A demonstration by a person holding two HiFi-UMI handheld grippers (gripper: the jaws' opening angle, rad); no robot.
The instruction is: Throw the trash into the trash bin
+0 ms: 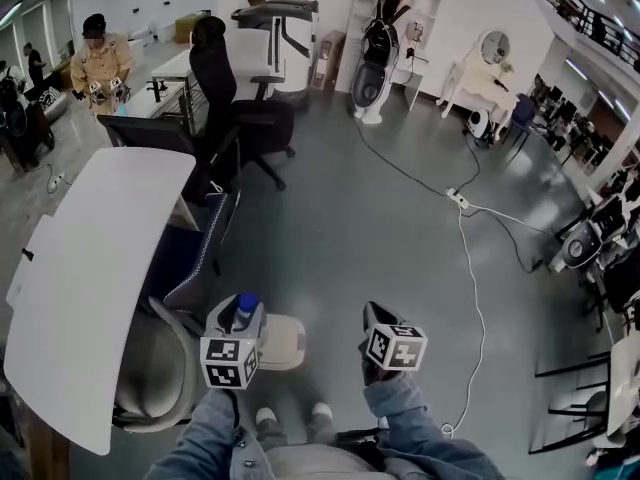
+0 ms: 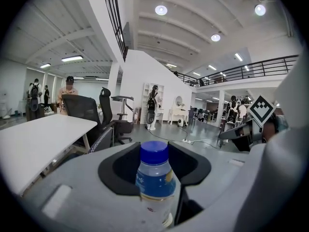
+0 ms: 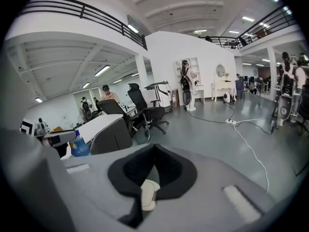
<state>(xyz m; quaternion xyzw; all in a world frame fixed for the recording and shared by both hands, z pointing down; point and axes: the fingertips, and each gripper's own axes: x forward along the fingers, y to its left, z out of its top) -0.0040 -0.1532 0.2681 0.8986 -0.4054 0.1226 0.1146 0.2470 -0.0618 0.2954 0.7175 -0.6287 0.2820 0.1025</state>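
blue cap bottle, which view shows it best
The left gripper view: the bottle fills the foreground, blue cap and label clear, clamped between the jaws. The head view shows little beyond its cap, from above. The right gripper view shows it small at the left edge.

- I saw a glossy grey floor (image 1: 400,248) stretching across a big open hall with white walls.
- A white table (image 1: 90,268) stood at my left, with a black office chair (image 1: 212,58) beyond it.
- A white power strip (image 1: 458,200) lay out on the floor.
- Round ceiling lights (image 2: 161,9) shone above a railed balcony (image 2: 251,70).
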